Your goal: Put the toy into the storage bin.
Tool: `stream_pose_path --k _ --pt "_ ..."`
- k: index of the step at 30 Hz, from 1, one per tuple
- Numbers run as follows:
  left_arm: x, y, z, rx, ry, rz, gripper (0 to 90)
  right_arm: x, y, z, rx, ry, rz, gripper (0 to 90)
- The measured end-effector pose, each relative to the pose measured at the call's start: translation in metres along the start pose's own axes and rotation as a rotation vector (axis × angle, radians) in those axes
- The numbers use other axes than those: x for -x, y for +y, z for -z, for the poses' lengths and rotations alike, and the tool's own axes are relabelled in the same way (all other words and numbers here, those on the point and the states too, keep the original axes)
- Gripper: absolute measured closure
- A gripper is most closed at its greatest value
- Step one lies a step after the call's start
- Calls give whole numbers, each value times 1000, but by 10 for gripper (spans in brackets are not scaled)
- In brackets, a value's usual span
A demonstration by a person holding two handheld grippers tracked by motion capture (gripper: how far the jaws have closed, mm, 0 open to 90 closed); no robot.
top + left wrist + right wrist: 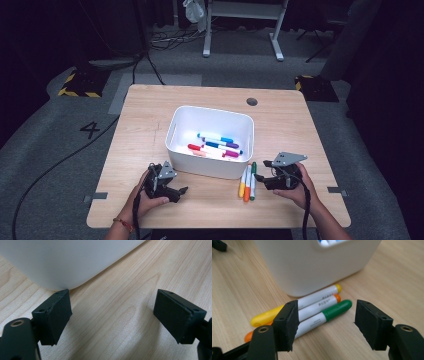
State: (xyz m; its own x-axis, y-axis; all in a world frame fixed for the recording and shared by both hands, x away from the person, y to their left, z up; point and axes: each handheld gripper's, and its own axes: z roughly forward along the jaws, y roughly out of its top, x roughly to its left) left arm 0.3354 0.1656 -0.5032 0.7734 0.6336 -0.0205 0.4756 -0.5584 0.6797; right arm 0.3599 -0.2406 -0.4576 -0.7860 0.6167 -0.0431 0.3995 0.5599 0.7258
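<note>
Right hand-held gripper [325, 322] hovered wide open, empty, over the green marker [329, 312]; left hand-held gripper [112, 315] gaped, holding nothing.

We find the white plastic bin [210, 142] at frame centre on the light wooden table [140, 105], with several markers [217, 145] lying inside it. Just right of its near corner, three capped markers [247, 182] lie side by side on the tabletop. The left gripper [172, 192] sits lower left, the right gripper [262, 180] just right of those markers.
</note>
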Motion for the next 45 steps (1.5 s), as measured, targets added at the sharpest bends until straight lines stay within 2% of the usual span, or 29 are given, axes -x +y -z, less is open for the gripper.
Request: stream_pose_path --k 5,7,14,16,21,25,29,37,42,45 --pt "0 0 0 1 -1 2 149 1 -8 -16 -27 -9 -27 360" --pt "0 0 0 1 -1 3 149 3 -9 -19 -28 13 -50 360" --pt "0 0 0 1 -1 3 149 10 -14 -27 -76 -28 -61 382" --pt "0 0 0 1 -1 2 149 16 -18 -27 -94 -20 -81 422" --pt "0 0 0 1 -1 2 149 31 -24 -22 -100 -52 -113 533" --pt "0 0 0 1 -1 2 149 40 -28 -18 -93 -57 -112 661" --pt "0 0 0 1 -1 3 149 48 -31 -16 -81 -53 -123 739" --pt "0 0 0 1 -2 2 150 52 -33 -15 -77 -74 -130 748" --pt "0 0 0 1 -2 3 150 51 -34 -13 -77 -33 -118 749" --pt "0 0 0 1 -2 3 150 48 -33 -12 -80 -25 -104 749"
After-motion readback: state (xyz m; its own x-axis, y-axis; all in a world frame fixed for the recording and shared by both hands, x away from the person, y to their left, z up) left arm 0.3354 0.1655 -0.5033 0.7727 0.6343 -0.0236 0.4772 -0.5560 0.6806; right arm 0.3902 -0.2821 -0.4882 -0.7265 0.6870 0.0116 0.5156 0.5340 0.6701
